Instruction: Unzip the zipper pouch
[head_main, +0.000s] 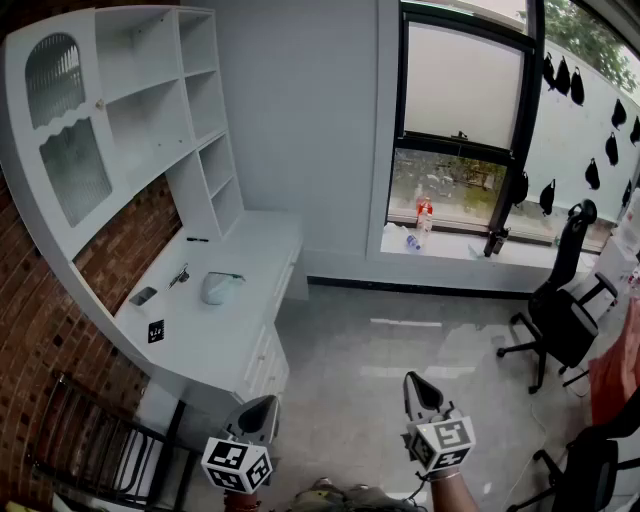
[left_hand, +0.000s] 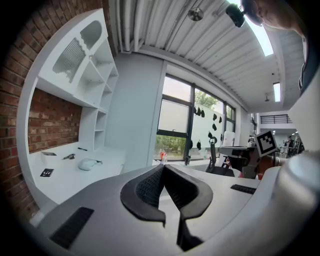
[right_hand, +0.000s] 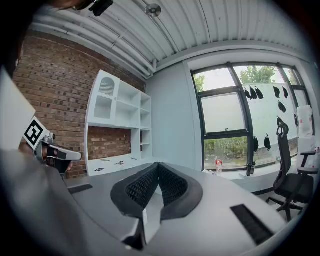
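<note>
Left gripper (head_main: 262, 408), right gripper (head_main: 418, 385): fingers pressed together, nothing held. Pouch (head_main: 222, 288) lies on the white surface (head_main: 215, 345), well apart from us. We should close in first, then pin the fabric with one gripper and draw the pull with the other.

Head view looks steeply down from above, left gripper (head_main: 266, 402) at seven o'clock, right gripper (head_main: 413, 380) at five, gripper views face roughly level over their close jaws, all share the distant desk (head_main: 220, 345) and window (head_main: 460, 100).
</note>
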